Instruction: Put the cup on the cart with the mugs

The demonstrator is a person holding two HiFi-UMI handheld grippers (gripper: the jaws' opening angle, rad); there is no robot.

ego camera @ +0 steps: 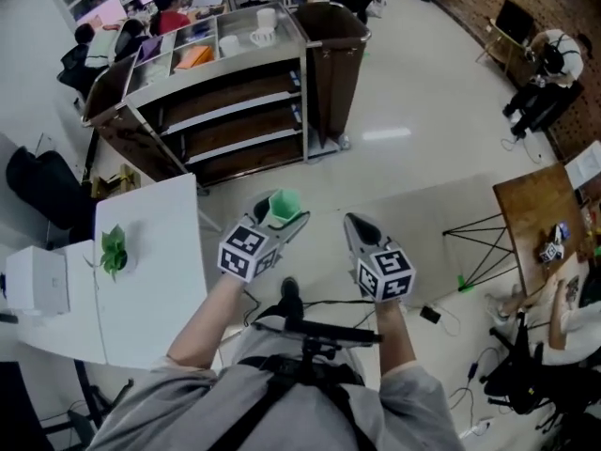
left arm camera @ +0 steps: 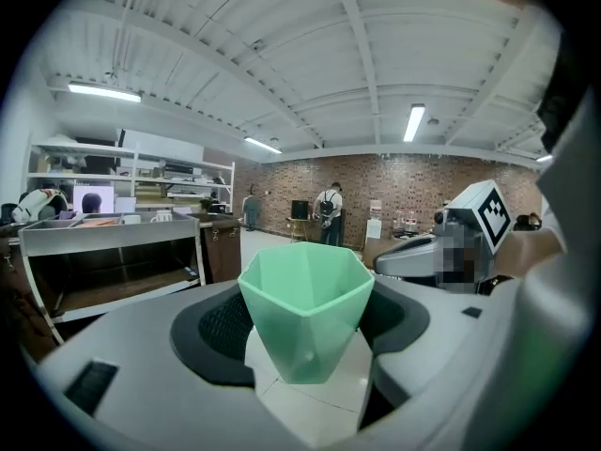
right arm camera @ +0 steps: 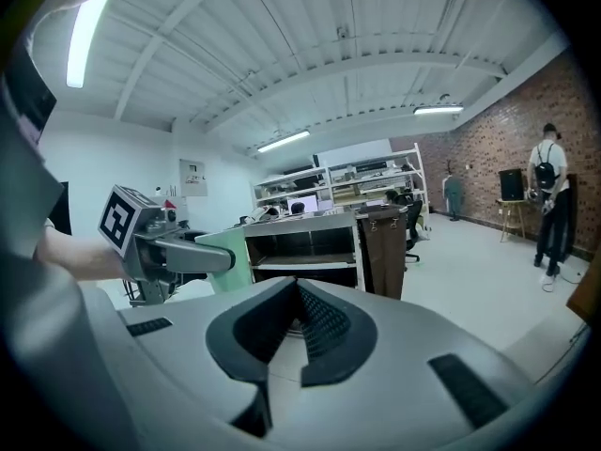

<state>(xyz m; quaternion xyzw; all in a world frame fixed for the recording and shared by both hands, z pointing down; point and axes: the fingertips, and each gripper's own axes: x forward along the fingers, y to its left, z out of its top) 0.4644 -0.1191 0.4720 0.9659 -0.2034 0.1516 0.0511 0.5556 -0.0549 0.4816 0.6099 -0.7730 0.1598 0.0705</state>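
Cart: dark shelved frame at the top of the head view, seen steeply from above, with a tray top. How many shelves it has is hard to count from here. A brown bag hangs at its right end.

White table: left of the person, its near edge cut off by the frame. One small green plant and one white box on it.

Two grippers, side by side in front of the person, both aimed toward the cart.
- Left gripper: jaws part-way open and clamped on the cup, pads against its lower sides.
- Right gripper: jaw tips brought together, nothing between them.

Cup: one, pale green, faceted.
- Stands upright in the left jaws, long axis vertical, mouth up, narrowing toward the base.
- Base hidden behind the gripper body in the left gripper view.
- From the head view only its rim and upper wall show past the jaws.
- Held over open floor, well apart from the cart.

Mugs: two white ones made out on the cart's top tray, the second further left. Too small to tell handles or which way they face. The rest of the tray's contents are unclear.
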